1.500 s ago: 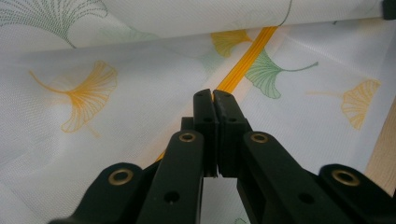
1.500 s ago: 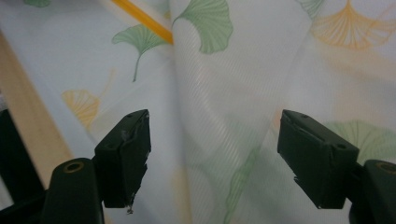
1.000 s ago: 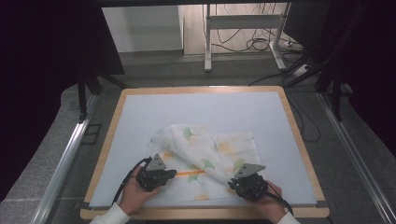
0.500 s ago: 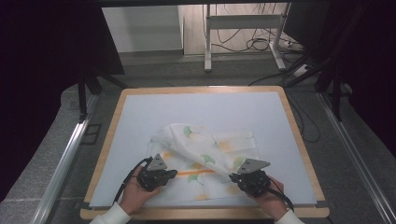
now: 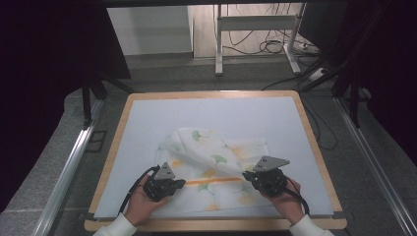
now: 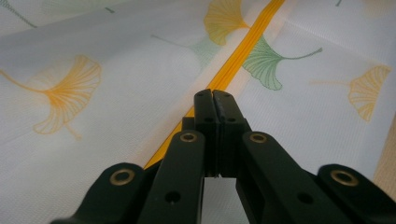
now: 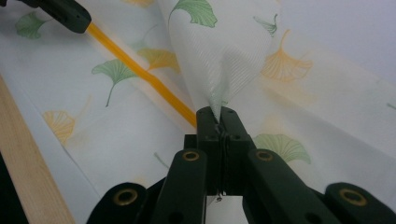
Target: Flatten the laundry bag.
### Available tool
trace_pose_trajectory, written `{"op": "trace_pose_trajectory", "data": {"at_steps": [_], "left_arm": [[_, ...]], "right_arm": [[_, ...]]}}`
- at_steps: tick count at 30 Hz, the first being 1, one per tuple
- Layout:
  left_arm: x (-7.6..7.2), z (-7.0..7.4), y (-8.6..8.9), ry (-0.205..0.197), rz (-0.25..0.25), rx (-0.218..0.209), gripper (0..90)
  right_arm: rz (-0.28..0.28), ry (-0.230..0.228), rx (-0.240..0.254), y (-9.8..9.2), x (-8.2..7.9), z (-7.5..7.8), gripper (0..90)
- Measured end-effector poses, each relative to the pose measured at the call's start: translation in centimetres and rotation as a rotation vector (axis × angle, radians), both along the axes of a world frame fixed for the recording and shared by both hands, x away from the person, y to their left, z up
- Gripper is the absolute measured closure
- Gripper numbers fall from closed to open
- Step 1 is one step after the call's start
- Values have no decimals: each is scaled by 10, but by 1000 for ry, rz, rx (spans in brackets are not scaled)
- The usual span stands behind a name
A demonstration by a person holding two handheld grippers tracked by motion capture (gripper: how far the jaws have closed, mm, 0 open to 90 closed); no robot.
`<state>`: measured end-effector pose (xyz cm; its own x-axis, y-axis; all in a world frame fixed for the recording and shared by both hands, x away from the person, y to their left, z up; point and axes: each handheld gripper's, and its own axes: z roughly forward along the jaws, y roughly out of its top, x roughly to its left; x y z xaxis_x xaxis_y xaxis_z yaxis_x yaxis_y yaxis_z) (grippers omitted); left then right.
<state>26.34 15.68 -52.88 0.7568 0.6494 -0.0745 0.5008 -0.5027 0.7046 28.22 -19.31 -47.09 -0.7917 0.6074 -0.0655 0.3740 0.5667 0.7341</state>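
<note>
Right gripper view: my right gripper (image 7: 218, 116) is clenched on a pinched peak of the ginkgo-print cloth (image 7: 224, 56), lifted off the white mat (image 5: 246, 110). My left gripper (image 6: 214, 100) is clenched beside the orange stripe (image 6: 238, 53); I cannot tell whether it nips fabric. Cloth's near edge is hidden behind both hands.

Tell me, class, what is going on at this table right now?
A person is handling a white cloth printed with ginkgo leaves and an orange stripe, on a wooden-edged board. The left hand-held gripper is shut at the orange stripe; whether it pinches the cloth is unclear. The right hand-held gripper is shut on a fold of the cloth, pulled up into a peak. The rest lies rumpled on the board.
</note>
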Motion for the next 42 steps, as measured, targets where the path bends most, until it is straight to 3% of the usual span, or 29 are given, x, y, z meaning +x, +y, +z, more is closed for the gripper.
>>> {"op": "trace_pose_trajectory", "data": {"at_steps": [6,19,32,42], "left_arm": [[4,-2,5,8,25,4,891],[12,-4,14,20,65,-2,891],[14,-7,15,43,59,10,891],[15,-7,14,50,55,8,891]], "right_arm": [[-13,-17,9,0,6,6,880],[-28,-37,22,11,35,21,880],[-70,-47,-25,16,88,36,881],[-79,-38,-9,14,120,35,881]]}}
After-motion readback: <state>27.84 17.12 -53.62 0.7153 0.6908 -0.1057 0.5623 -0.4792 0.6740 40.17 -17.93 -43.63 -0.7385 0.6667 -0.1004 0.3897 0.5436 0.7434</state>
